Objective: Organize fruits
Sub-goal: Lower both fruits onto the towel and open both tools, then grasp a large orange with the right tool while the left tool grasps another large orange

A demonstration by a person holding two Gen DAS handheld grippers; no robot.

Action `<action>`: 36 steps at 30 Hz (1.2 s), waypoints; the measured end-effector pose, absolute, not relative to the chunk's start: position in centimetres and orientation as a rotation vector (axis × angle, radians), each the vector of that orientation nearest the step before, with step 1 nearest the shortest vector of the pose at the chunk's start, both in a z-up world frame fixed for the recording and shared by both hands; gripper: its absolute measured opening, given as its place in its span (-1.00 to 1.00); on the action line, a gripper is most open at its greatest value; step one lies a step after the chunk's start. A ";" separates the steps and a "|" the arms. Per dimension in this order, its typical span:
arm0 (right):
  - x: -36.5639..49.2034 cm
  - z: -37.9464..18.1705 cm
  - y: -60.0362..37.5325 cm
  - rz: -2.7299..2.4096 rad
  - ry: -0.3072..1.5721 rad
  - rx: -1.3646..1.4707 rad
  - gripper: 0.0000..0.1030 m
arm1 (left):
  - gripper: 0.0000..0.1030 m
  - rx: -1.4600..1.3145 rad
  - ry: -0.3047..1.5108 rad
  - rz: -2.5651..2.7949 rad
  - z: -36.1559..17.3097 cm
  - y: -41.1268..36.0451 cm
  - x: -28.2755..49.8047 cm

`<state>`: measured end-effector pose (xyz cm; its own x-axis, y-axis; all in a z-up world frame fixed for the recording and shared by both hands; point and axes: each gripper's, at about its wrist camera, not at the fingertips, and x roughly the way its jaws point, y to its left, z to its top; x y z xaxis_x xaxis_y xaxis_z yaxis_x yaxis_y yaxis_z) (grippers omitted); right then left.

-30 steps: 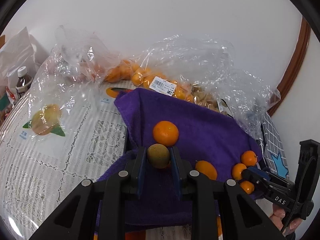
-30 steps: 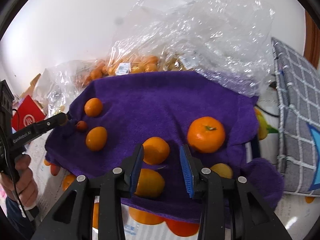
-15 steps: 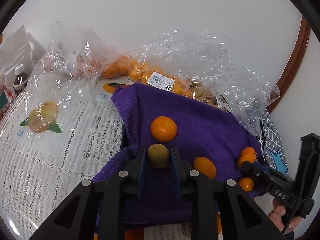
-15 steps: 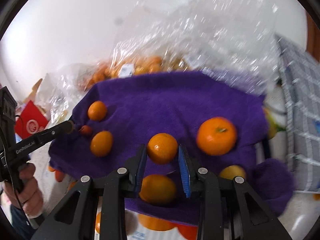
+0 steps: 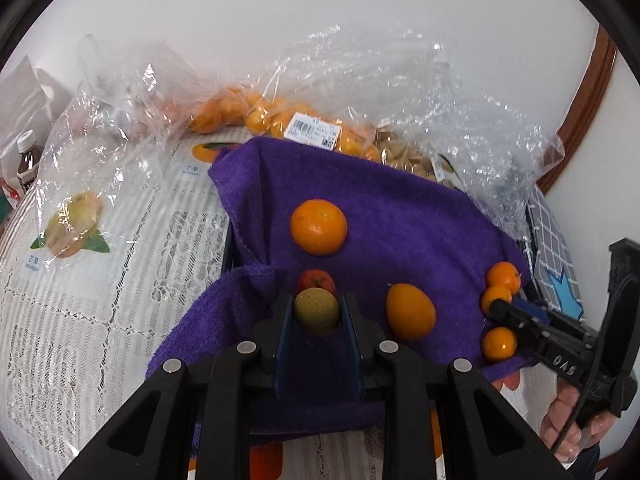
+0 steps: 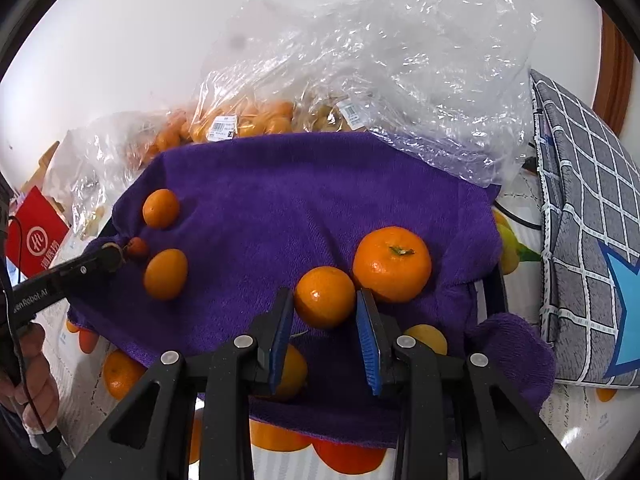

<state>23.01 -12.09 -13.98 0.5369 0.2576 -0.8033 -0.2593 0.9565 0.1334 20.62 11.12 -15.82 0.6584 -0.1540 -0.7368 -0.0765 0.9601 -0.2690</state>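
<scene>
My left gripper (image 5: 316, 300) is shut on a round greenish-brown fruit (image 5: 316, 314) low over the purple towel (image 5: 400, 232). A small red fruit (image 5: 316, 280) lies just behind it, and an orange (image 5: 319, 227) farther back. My right gripper (image 6: 325, 296) is shut on a small orange (image 6: 325, 306), right beside a large orange (image 6: 392, 264). On the towel's left side lie an oval orange fruit (image 6: 166, 274) and a small round orange (image 6: 161, 208), close to the tip of the left gripper (image 6: 108, 260). From the left wrist, the right gripper (image 5: 498, 310) appears among three small oranges.
Crumpled clear bags of oranges (image 5: 256, 116) and a big clear plastic bag (image 6: 400, 80) line the back against the wall. A grey checked cushion (image 6: 580, 240) lies to the right. A lace tablecloth (image 5: 100, 300), a bottle (image 5: 26, 156) and a red card (image 6: 36, 236) lie left.
The right gripper's jaws have closed onto the small orange, which now sits closer to the large orange. The left gripper keeps its fruit, and the small red fruit now shows behind it.
</scene>
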 end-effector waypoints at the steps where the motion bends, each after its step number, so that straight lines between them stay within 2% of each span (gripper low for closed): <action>1: 23.0 -13.9 -12.1 0.308 0.954 0.003 -0.37 | -0.55 -0.288 0.862 -0.045 -16.0 11.1 20.7; 8: 22.4 -12.8 -12.8 0.307 0.912 0.026 -0.19 | -0.55 -0.220 0.870 -0.013 -16.2 10.4 20.9; 14: 21.7 -12.0 -12.9 0.307 0.882 0.018 -0.16 | -0.55 -0.161 0.873 0.010 -16.4 9.9 21.1; 20: 21.5 -11.8 -13.2 0.306 0.869 0.021 -0.16 | -0.37 -0.119 0.859 0.016 -16.5 9.3 21.0; 27: 19.2 -9.7 -13.7 0.296 0.811 0.046 -0.15 | -0.12 -0.201 0.761 -0.015 -15.8 10.4 19.1; 36: 12.9 -9.6 -12.7 0.331 0.827 0.000 -0.14 | -0.05 -0.327 0.613 -0.041 -14.5 12.4 14.4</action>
